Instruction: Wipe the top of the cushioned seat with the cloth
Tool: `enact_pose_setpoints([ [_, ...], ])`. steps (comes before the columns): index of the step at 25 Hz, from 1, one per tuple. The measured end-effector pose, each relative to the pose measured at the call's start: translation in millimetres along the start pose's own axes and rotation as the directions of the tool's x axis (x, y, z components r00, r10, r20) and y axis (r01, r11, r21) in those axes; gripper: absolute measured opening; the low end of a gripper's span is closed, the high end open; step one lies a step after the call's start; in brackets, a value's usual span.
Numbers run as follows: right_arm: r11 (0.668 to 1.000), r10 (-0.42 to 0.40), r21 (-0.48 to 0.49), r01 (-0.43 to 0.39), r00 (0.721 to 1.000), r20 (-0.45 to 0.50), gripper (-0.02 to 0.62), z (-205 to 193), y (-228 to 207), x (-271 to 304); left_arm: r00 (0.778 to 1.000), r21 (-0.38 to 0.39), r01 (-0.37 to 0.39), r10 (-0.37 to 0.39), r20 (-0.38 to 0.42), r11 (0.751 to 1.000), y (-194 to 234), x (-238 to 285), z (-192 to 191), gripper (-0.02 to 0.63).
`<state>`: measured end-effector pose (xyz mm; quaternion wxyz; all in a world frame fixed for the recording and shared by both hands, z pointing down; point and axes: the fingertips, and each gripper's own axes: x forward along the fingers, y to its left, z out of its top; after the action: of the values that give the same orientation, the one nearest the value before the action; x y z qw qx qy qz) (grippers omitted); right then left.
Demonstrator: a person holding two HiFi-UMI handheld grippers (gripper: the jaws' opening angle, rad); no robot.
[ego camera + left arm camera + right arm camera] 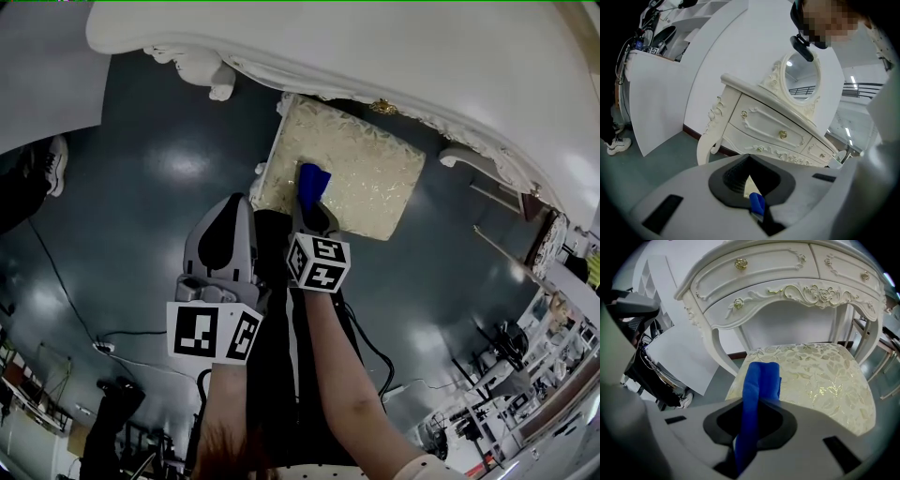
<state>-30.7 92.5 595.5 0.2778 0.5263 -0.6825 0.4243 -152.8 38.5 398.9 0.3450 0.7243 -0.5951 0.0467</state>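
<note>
The right gripper point(314, 214) reaches forward from a bare forearm point(354, 375), and its tip is above the near edge of the cushioned seat point(367, 171). Its jaws are pressed on a blue cloth point(759, 383), which stands up folded between them and hangs over the gold leaf pattern of the seat. The left gripper point(236, 202) stays lower and to the left, over the dark floor point(141, 187) beside the seat. Its jaws are almost together and hold nothing. The seat stands partly under the white dressing table point(787, 273).
</note>
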Motion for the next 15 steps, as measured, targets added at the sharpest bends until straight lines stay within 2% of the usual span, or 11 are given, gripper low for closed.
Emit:
enact_pose_setpoints([
  [15,0.999,0.047,-0.013,-0.048,0.999,-0.020,0.061,2,30,12,0.999,-0.018,-0.031,0.031,0.017,0.999,10,-4,3,-0.002],
])
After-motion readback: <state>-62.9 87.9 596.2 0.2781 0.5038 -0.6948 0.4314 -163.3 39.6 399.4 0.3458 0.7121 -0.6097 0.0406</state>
